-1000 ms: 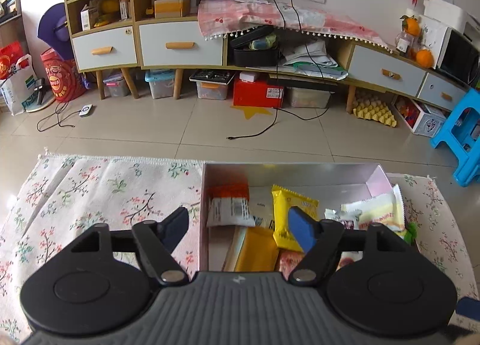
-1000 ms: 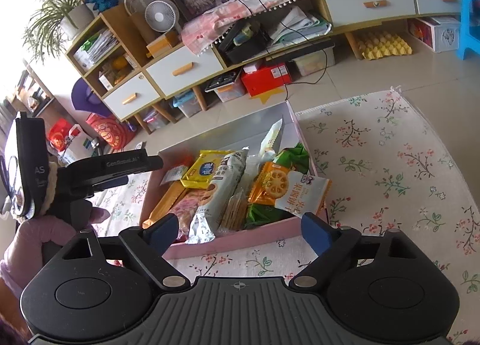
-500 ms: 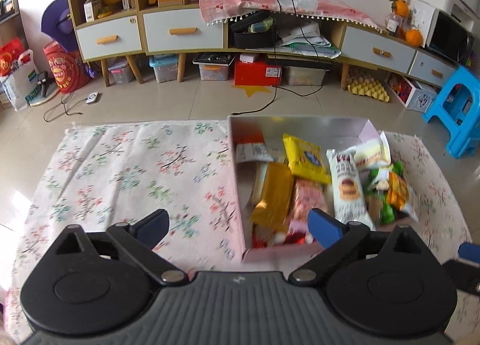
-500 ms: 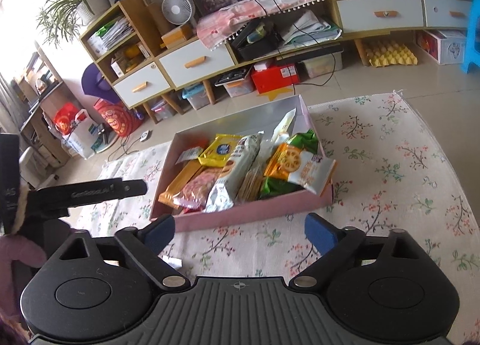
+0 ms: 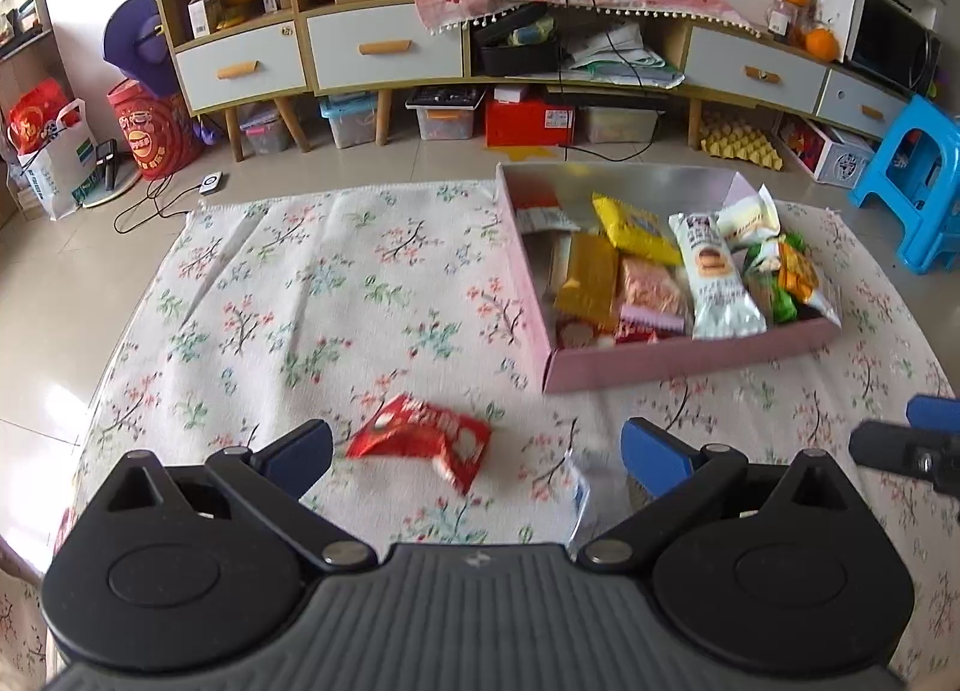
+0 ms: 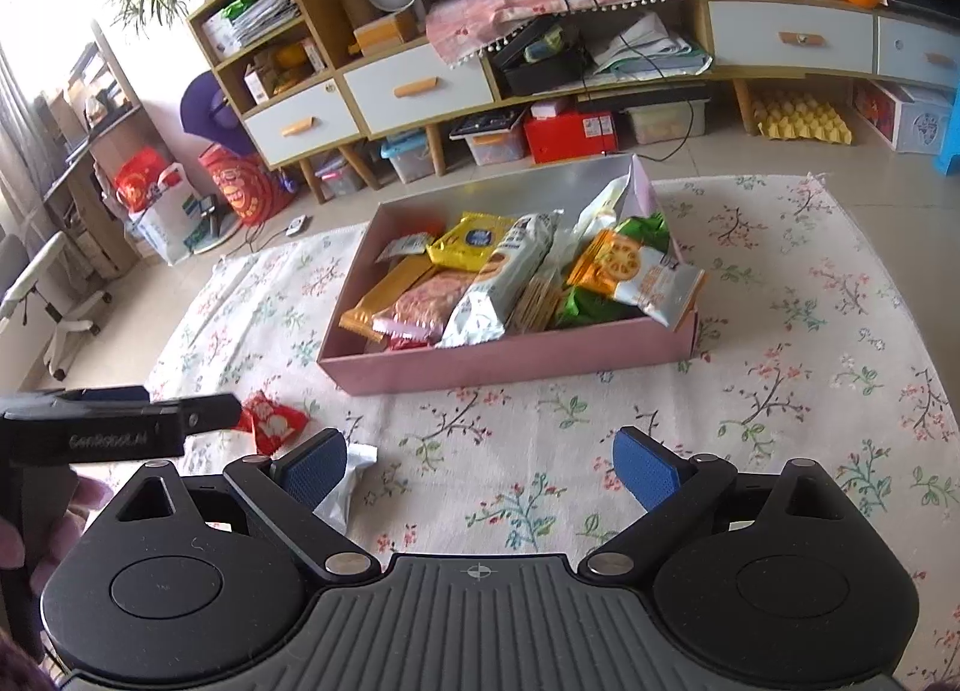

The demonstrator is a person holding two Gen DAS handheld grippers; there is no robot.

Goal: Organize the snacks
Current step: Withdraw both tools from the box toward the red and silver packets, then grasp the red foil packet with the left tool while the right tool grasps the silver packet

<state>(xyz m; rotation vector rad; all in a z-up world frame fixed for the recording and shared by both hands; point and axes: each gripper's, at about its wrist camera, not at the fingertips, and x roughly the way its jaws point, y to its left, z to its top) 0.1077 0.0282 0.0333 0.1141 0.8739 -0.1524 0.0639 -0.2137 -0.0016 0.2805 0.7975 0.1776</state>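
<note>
- left gripper (image 5: 477,445): jaws have just been opening and now stand spread wide. a red snack packet (image 5: 423,439) lies on the cloth between the blue pads, touching neither.
- right gripper (image 6: 480,466): jaws have been opening too and are released, empty. a white wrapper (image 6: 351,481) lies just beside its left pad, at 9 o'clock in the right wrist view.
- change over the last second: both wrist views pulled back from the pink box (image 5: 690,361). it filled the near field then; now it sits at 1 o'clock in the left view and 12 o'clock in the right, well apart from both grippers.
- the red packet and white wrapper have only now come into frame, loose on the floral cloth (image 5: 300,295) at 6 o'clock of the box.
- box already holds many packs, e.g. a yellow packet (image 6: 474,241) and an orange-and-white packet (image 6: 636,277).
- reading: the last drop into the box looks finished; the left gripper seems lined up on the red packet as next pick, white wrapper after. two stragglers left, so the task looks near its end.
</note>
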